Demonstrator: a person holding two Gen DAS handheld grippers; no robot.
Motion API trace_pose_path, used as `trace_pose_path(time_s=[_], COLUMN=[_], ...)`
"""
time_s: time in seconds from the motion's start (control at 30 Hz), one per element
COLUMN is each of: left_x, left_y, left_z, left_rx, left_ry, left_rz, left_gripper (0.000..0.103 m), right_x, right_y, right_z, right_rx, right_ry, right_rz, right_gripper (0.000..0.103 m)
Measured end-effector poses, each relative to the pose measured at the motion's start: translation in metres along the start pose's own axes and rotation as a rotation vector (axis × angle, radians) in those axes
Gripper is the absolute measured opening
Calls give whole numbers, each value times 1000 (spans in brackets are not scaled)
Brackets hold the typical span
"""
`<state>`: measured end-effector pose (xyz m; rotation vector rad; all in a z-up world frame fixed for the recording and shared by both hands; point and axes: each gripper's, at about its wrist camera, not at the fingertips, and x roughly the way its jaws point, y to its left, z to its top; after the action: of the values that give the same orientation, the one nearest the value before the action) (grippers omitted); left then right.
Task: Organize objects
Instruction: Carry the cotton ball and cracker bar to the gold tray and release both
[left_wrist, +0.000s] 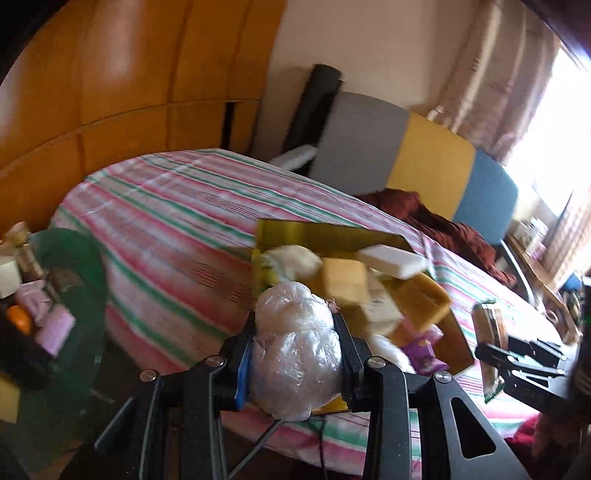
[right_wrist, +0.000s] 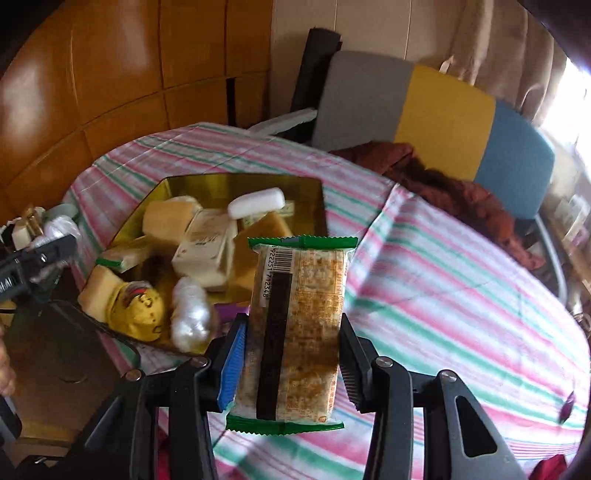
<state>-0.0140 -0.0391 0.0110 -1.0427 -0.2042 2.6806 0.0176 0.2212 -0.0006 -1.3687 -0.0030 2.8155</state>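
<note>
My left gripper is shut on a clear plastic-wrapped white bun, held just in front of a gold tray on the striped bed. The tray holds several wrapped breads and cakes, among them a white bar and a yellow sponge cake. My right gripper is shut on a green-edged snack packet with a barcode, held above the bed beside the gold tray. The left gripper shows at the left edge of the right wrist view; the right gripper shows at the right of the left wrist view.
The bed's pink-green striped cover fills the middle. A grey-yellow-blue headboard and a maroon cloth lie behind. A green glass side table with small items stands left. Wooden wardrobes rise behind.
</note>
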Motion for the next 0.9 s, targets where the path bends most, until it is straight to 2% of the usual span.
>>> trace_pose_path(time_s=[0.1, 0.17, 0.4, 0.53, 0.9], left_x=[-2, 3, 17, 24, 64], left_y=[12, 14, -19, -36, -60], left_z=[2, 3, 6, 7, -1], left_rx=[-18, -34, 27, 56, 133], left_ry=[-16, -12, -10, -1, 83], left_rz=[37, 34, -33, -66, -4], left_gripper=[37, 37, 37, 37, 37], right_x=[6, 9, 16, 20, 45], right_y=[2, 5, 12, 13, 12], right_z=[1, 3, 16, 24, 49], right_rx=[9, 9, -6, -18, -37], right_ry=[14, 16, 21, 18, 39], right_rz=[17, 27, 74, 72, 101], right_gripper=[46, 46, 46, 46, 46])
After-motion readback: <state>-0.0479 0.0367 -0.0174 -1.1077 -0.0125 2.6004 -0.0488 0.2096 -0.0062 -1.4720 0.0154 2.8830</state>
